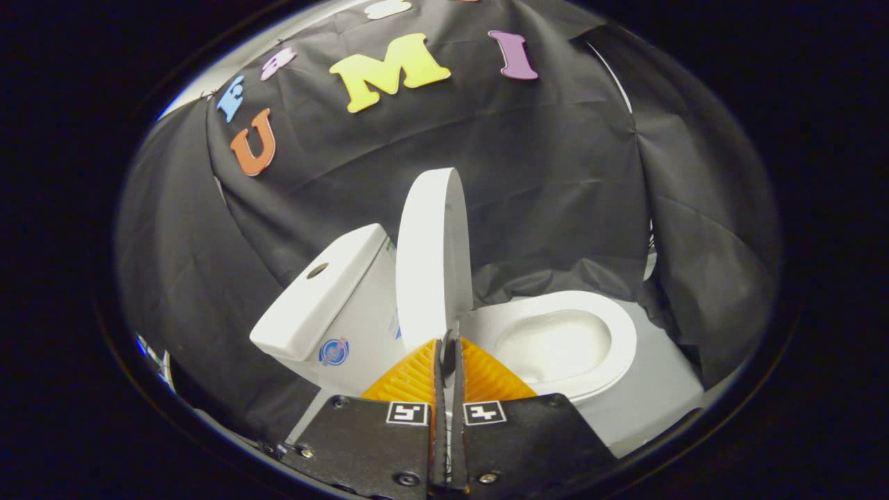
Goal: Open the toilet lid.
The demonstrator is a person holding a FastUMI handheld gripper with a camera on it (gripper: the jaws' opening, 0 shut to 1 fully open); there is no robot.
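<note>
The tool point(448, 344) is seen with its two fingers point(417, 375) drawn almost together, only a narrow slit being left between them. The lower edge of the white oval plastic toilet lid point(432, 260) is met at the fingertips, and a thin sliver of it appears to be caught in the slit; whether both fingers press on it cannot be told.

The lid is raised, standing nearly upright on its edge just beyond the fingers. To its left, the white rectangular ceramic cistern point(326, 298) is found, with a round button hole in its top and a round blue sticker on its side. To the right of the lid, the white toilet seat and open bowl point(562, 340) are exposed, resting on a pale grey floor point(653, 396). Black cloth point(555, 173) is hung behind.
</note>
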